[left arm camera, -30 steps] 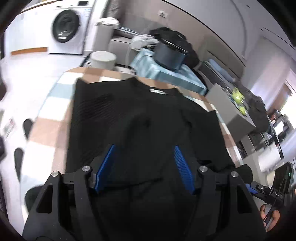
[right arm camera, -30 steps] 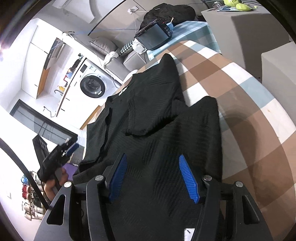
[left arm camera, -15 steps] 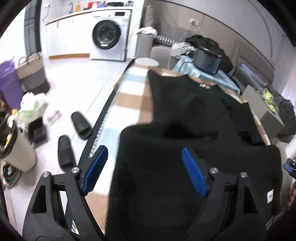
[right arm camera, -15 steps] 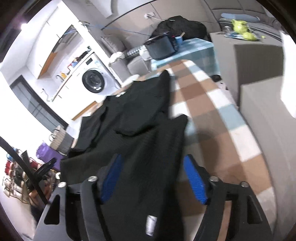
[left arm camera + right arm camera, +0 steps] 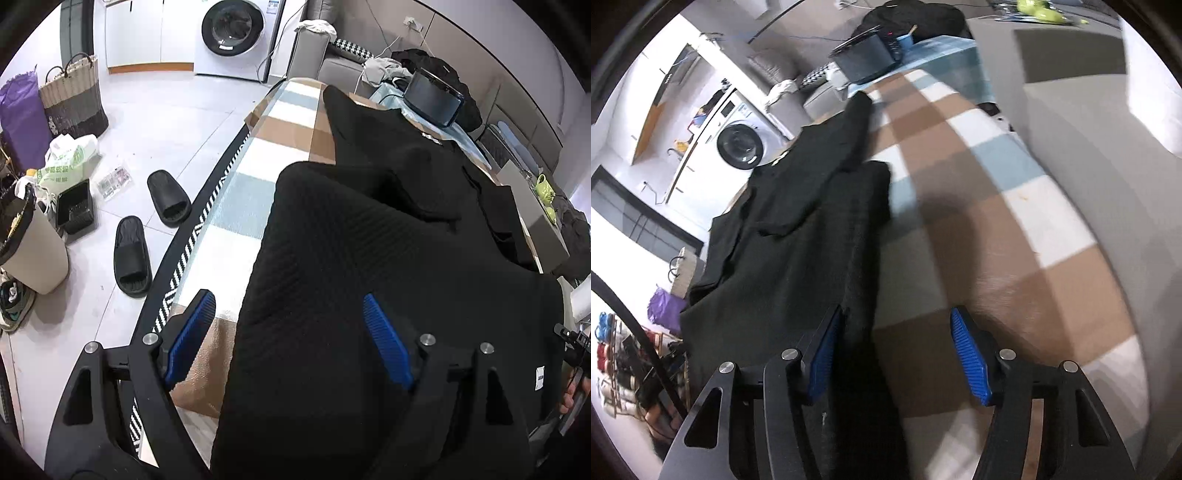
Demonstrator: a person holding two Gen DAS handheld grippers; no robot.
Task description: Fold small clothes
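A black ribbed T-shirt (image 5: 388, 258) lies lengthwise on the checked table (image 5: 243, 192), collar at the far end, sleeves folded in over the body. My left gripper (image 5: 288, 336) is open over the shirt's near left edge, its left finger off the cloth above the table. In the right wrist view the shirt (image 5: 798, 229) lies left of centre. My right gripper (image 5: 897, 350) is open at the shirt's near right edge, with the edge between the fingers and the right finger over bare table (image 5: 1015, 258).
The table's left edge drops to a tiled floor with two black slippers (image 5: 147, 225), a bin (image 5: 26, 243) and bags. A dark pot (image 5: 432, 96) stands on a blue-clothed surface beyond the table. A grey block (image 5: 1108, 110) borders the right side.
Both grippers have moved outward from the middle of the shirt to its near edges, left one leftward, right one rightward. Both stay open. The shirt has not visibly moved.
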